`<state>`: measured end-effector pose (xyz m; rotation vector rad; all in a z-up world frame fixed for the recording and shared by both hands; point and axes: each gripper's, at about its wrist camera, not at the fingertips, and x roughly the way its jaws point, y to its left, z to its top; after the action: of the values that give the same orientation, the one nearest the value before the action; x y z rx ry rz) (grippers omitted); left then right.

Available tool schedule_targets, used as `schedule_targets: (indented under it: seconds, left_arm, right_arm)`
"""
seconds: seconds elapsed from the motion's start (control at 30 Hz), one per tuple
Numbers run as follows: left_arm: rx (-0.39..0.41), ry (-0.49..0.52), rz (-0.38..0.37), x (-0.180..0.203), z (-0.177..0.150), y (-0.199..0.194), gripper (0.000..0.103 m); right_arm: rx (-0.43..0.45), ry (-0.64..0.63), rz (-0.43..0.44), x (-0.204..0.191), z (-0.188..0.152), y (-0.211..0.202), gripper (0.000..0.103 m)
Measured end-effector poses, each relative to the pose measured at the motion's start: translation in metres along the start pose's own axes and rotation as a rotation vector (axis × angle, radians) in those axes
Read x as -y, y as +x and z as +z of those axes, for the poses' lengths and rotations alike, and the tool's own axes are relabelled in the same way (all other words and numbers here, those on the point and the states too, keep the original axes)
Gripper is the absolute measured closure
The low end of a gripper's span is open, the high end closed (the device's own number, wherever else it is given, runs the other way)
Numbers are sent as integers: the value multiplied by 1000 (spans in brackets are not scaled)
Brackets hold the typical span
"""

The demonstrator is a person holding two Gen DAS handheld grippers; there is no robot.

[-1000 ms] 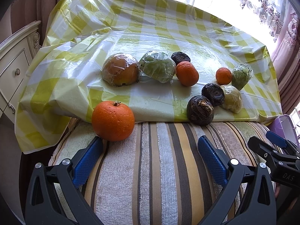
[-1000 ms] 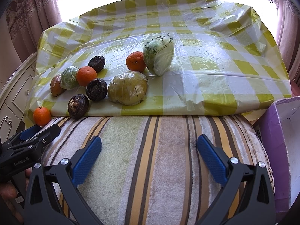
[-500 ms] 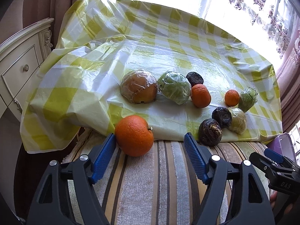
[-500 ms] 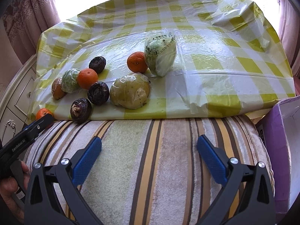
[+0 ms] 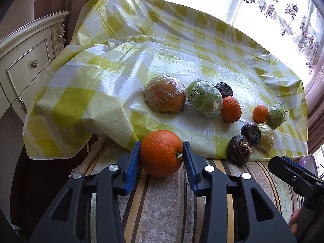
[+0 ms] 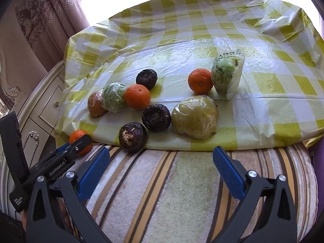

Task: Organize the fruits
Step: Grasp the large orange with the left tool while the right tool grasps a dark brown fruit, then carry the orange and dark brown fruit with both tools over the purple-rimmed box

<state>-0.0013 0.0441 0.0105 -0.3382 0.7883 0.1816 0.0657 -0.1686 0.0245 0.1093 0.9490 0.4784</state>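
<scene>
1. The left gripper (image 5: 162, 155) has just been closing; its blue pads now press both sides of an orange (image 5: 161, 153) on the striped towel (image 5: 158, 212), just off the checked sheet (image 5: 85, 109). Round fruit could squirt out and roll away.
2. The right gripper (image 6: 161, 174) hangs open and empty over the towel, near a dark fruit (image 6: 132, 139) at the sheet's edge; a nudge could knock it.

Right-wrist view: orange (image 6: 78, 137) mostly hidden behind left gripper's (image 6: 81, 141) finger, so pad contact can't be read there. Brown wrapped fruit (image 6: 93, 106) half covered by green wrapped one (image 6: 113, 96). Left-wrist view: right gripper (image 5: 283, 166) cut off at the edge, jaws unreadable. Purple box (image 5: 310, 160) only a sliver.
</scene>
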Motion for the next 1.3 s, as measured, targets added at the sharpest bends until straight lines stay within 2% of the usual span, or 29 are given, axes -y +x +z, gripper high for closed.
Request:
schedule_targets:
  seconds: [0.03, 0.1, 0.17, 0.3, 0.4, 0.47, 0.6, 0.93, 1.3]
  left_arm:
    - [2, -4, -4, -1, 0, 0, 64]
    - [5, -11, -8, -2, -1, -1, 64]
    - [12, -19, -13, -3, -2, -2, 64]
    - [18, -25, -18, -5, -2, -3, 64]
    - [18, -21, -17, -5, -2, -3, 64]
    - [19, -22, -19, -5, -2, -3, 64]
    - [19, -10, -16, -2, -2, -4, 64]
    - [41, 53, -15, 17, -4, -15, 64]
    - [61, 135, -74, 56, -10, -30, 64]
  right_arm:
    - [-11, -6, -2, -5, 3, 4, 12]
    - [-28, -26, -21, -15, 7, 12, 18]
    - [-27, -52, -47, -26, 10, 19, 18]
    - [-55, -109, -95, -43, 11, 30, 26]
    - [-85, -150, -139, -52, 10, 41, 41]
    - [-95, -156, -156, -54, 10, 46, 45]
    - [-83, -187, -177, -61, 9, 48, 62]
    - [-7, -195, -149, -54, 2, 17, 62]
    - [50, -110, -189, -1, -6, -30, 62]
